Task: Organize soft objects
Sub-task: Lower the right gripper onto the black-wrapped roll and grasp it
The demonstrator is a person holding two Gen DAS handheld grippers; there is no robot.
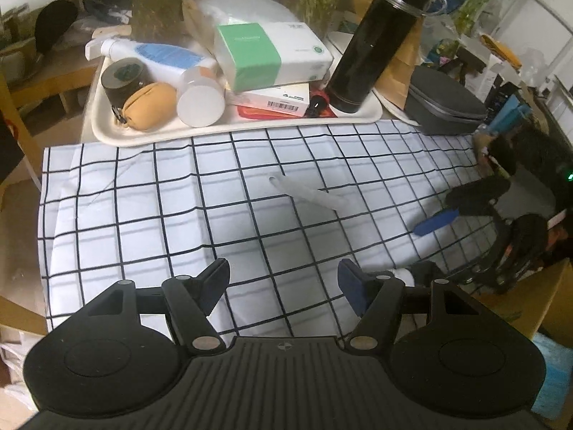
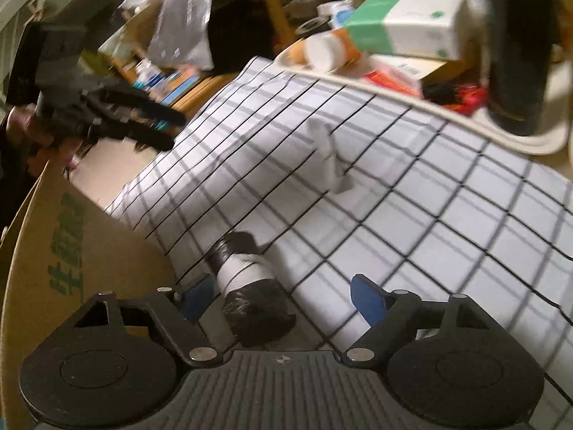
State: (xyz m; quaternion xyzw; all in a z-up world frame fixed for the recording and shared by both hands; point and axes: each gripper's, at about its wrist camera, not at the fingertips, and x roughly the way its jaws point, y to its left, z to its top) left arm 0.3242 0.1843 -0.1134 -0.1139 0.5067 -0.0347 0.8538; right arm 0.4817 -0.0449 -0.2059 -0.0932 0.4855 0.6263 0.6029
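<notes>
A white cloth with a black grid [image 1: 222, 208] lies spread over the table; it also shows in the right wrist view [image 2: 412, 193]. A thin white strip [image 1: 308, 191] rests on its middle [image 2: 331, 157]. A rolled black-and-white sock bundle [image 2: 247, 286] lies at the cloth's near edge, partly seen in the left wrist view [image 1: 404, 272]. My left gripper [image 1: 283, 283] is open and empty above the cloth. My right gripper [image 2: 283, 297] is open, with the bundle between its fingers, nearer the left one. It also shows at the cloth's right edge [image 1: 451, 215].
A white tray [image 1: 107, 132] behind the cloth holds a black flask [image 1: 376, 39], tissue box [image 1: 268, 53], bottles and a tan pouch [image 1: 150, 105]. A grey case [image 1: 444, 104] lies at the right. A cardboard box [image 2: 53, 251] stands beside the table.
</notes>
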